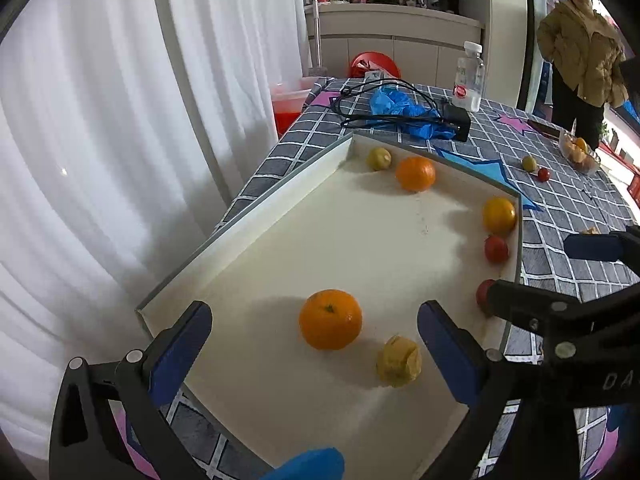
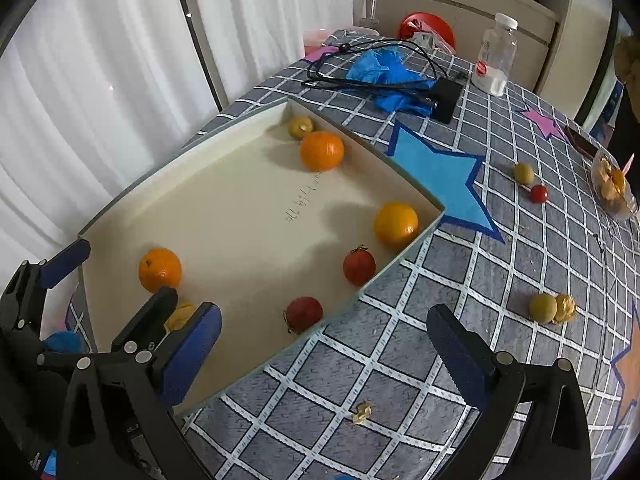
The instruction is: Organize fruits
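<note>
Nearest, left gripper (image 1: 316,344) spread wide over the near end of the shallow cream box (image 1: 256,220), gripping nothing; between its blue pads (image 1: 180,354), lying loose on the box floor, an orange (image 1: 330,319) and, just beside it toward the right pad, a husked yellow fruit (image 1: 399,361). Likewise wide open and empty, right gripper (image 2: 324,356), hovering over the grey checked tablecloth (image 2: 400,360) just outside the box's near right wall, with only a scrap of dry husk (image 2: 362,412) on the cloth below. Inside the box along that right wall, two small red fruits, one near the corner (image 2: 304,312) and one a little farther along (image 2: 359,266), then a yellow-orange citrus (image 2: 396,224) in the right corner. At the far end, another orange (image 2: 322,150) touching or almost touching a small greenish-yellow fruit (image 2: 300,126) in the far corner. Outside the box on the cloth, to the right, a round yellow-green fruit (image 2: 543,308) touching a papery husk (image 2: 565,307); farther off, a second yellow-green fruit (image 2: 523,172) near a small red one (image 2: 538,193), and a clear dish of yellow fruit (image 2: 614,188) at the table's right edge. Beyond the box, crumpled blue gloves (image 2: 384,76), a black cable with its adapter (image 2: 444,96), and a clear plastic bottle (image 2: 496,54) standing upright. Farthest back, white curtains (image 1: 100,120) at left and a person in a tan jacket (image 1: 580,52) standing past the table.
</note>
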`<state>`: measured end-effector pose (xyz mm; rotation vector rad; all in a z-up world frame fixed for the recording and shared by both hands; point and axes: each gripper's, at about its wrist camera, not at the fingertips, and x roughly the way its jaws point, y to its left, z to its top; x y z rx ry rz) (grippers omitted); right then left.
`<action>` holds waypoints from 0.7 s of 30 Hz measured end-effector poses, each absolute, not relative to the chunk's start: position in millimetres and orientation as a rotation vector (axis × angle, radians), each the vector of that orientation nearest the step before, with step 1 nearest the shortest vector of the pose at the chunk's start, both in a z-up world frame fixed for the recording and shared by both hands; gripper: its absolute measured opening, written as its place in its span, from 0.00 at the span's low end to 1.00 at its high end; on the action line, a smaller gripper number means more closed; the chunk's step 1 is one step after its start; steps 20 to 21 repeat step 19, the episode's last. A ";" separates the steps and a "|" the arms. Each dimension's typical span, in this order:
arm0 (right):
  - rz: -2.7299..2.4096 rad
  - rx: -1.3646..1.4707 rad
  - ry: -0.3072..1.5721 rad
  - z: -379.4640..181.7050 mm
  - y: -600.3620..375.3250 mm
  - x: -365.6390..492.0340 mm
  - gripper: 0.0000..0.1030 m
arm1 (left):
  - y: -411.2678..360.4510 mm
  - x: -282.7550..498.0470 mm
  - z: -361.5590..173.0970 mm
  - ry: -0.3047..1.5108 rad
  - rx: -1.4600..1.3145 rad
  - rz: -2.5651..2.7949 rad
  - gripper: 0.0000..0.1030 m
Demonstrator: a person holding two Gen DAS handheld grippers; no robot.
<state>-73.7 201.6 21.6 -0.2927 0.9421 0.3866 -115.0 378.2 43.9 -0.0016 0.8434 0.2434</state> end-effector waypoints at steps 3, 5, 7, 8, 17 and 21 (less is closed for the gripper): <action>0.384 -0.288 0.945 21.6 198.1 -73.9 1.00 | 374.8 -117.4 45.7 0.834 0.015 0.254 1.00; 0.383 -0.285 0.944 21.9 196.8 -74.1 1.00 | 371.9 -118.6 47.2 0.827 0.029 0.258 1.00; 0.383 -0.283 0.942 22.4 196.1 -74.5 1.00 | 370.1 -118.5 47.8 0.824 0.034 0.259 1.00; 0.383 -0.282 0.939 22.9 195.3 -75.1 1.00 | 369.2 -118.7 48.3 0.823 0.036 0.259 1.00; 0.385 -0.290 0.924 23.7 192.9 -80.5 1.00 | 362.5 -120.9 49.1 0.817 0.057 0.259 1.00; 0.390 -0.288 0.921 24.2 192.2 -81.6 1.00 | 361.5 -121.8 49.7 0.818 0.061 0.264 1.00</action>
